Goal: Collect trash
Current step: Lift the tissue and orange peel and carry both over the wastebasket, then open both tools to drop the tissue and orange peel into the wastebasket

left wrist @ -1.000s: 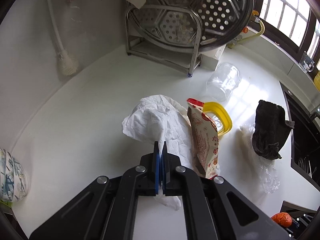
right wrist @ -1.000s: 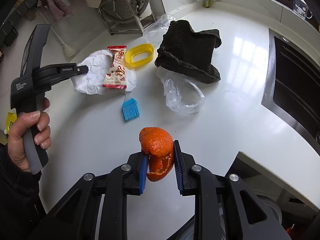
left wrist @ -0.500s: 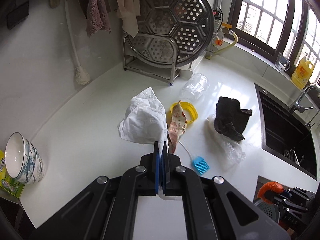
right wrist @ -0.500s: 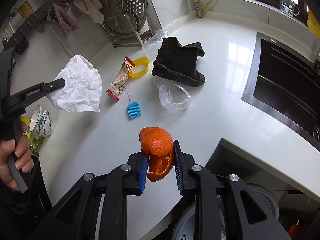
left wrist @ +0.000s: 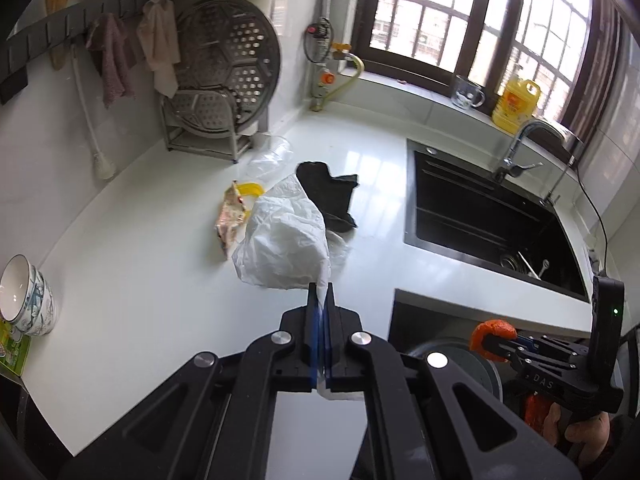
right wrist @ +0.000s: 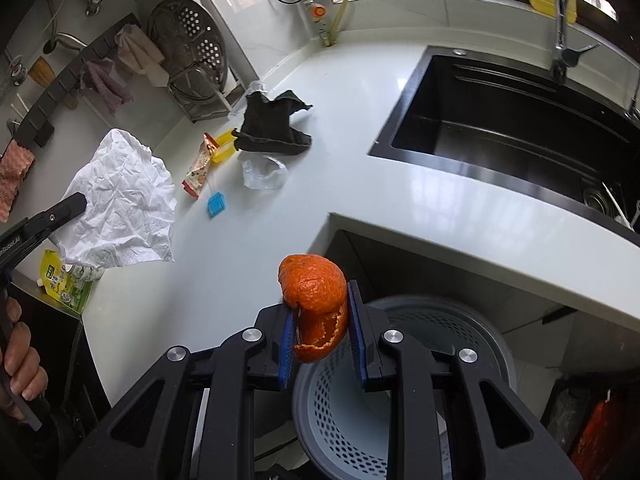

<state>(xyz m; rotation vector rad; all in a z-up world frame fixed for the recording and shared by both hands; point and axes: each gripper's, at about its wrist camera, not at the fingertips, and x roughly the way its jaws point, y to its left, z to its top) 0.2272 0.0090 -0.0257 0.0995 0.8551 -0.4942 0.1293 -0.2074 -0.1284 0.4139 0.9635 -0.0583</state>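
Left gripper (left wrist: 319, 300): jaws pressed together on one corner of the crumpled white paper (left wrist: 286, 246), so the sheet hangs forward of the tips, clear of the surface (left wrist: 132, 280). An edge pinch is enough for something this light.

Beyond those jaws, on the surface: snack wrapper (left wrist: 230, 218) against a yellow ring (left wrist: 250, 189), then a black cloth (left wrist: 330, 196) with a clear plastic bag (right wrist: 264, 172) just beside it. The blue brush (right wrist: 216, 204) shows only from the right wrist. My read: wrapper and bag are next; cloth and brush likely stay.

Right gripper (right wrist: 320, 334): jaws partly spread, pinching the orange peel (right wrist: 314, 306) across its width, curled end above the tips. Directly below and ahead of these jaws sits the grey perforated bin (right wrist: 440, 332), past the surface edge. Peel looks lined up for release; paper needs to travel right first.
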